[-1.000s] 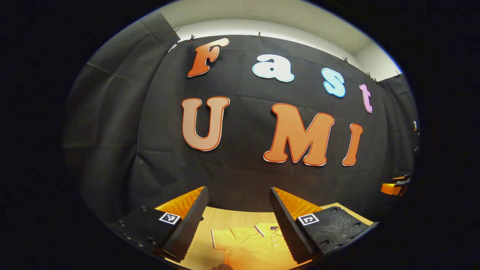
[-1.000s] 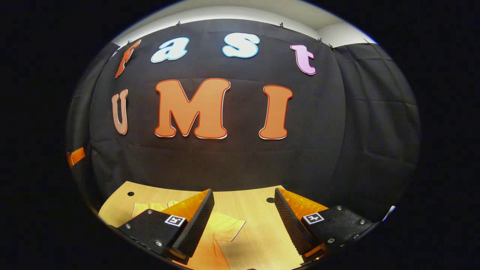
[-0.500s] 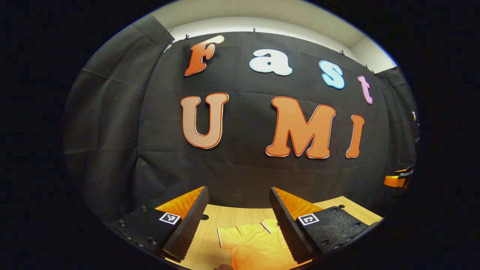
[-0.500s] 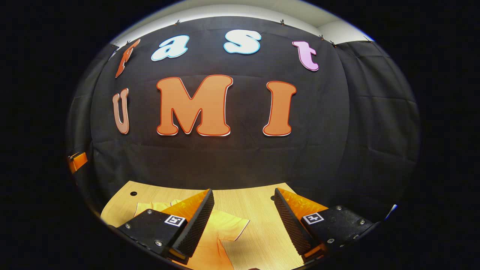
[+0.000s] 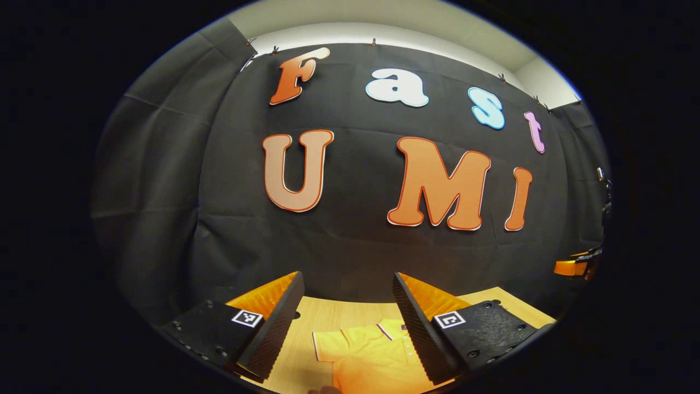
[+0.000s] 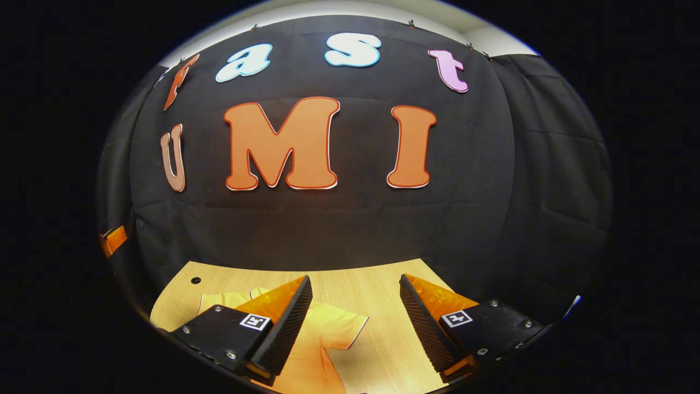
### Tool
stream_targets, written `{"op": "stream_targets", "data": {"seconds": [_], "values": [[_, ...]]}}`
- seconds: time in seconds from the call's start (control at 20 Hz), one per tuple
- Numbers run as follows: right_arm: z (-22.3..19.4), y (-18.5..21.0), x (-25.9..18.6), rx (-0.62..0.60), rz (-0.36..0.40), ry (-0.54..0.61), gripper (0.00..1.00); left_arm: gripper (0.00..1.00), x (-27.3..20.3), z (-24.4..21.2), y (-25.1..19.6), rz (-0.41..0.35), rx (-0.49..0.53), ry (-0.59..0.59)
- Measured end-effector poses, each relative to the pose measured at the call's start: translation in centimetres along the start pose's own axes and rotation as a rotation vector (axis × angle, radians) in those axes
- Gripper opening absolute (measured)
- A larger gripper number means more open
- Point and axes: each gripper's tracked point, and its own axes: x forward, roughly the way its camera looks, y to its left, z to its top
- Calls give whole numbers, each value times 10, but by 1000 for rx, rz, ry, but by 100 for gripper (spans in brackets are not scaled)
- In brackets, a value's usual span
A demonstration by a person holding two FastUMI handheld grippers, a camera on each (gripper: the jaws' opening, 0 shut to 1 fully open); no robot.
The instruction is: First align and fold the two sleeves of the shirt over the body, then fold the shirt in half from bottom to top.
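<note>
I have the yellow short-sleeved polo shirt (image 5: 372, 355) lying flat on the pale wooden table (image 6: 350, 279), collar toward the black cloth wall and both sleeves spread out to the sides — no fold made yet, as far as I can judge.

My left gripper (image 5: 347, 323) hangs above the shirt with its fingers wide apart and nothing between them; under it I see the collar, the buttoned placket and one sleeve (image 5: 325, 346) just beside the collar. My right gripper (image 6: 355, 323) also stands spread and empty, above the other sleeve (image 6: 339, 328), whose cuff points out over bare table away from the shirt's body. Neither tool touches the cloth.

I expect the shirt to handle as light, limp knit: it will drape and crease wherever it is lifted, and a loose pinch could drag the whole body across the smooth wood. The collar and placket look a little stiffer than the rest. My choice would be to take each sleeve at its outer cuff edge, through both layers, then carry it inward over the chest — low and slow, so the body stays put. For the last fold, the bottom hem corners are the places to grip; they lie below what I can see.
</note>
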Motion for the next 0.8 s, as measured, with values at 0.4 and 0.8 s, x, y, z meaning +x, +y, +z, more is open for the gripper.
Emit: {"op": "stream_targets", "data": {"seconds": [0.4, 0.8], "values": [[-24, 5, 19, 21, -9, 176, 98, 98, 6, -8, 5, -18, -11, 13], [-91, 11, 67, 64, -49, 496, 98, 98, 16, -21, 22, -17, -18, 42]]}}
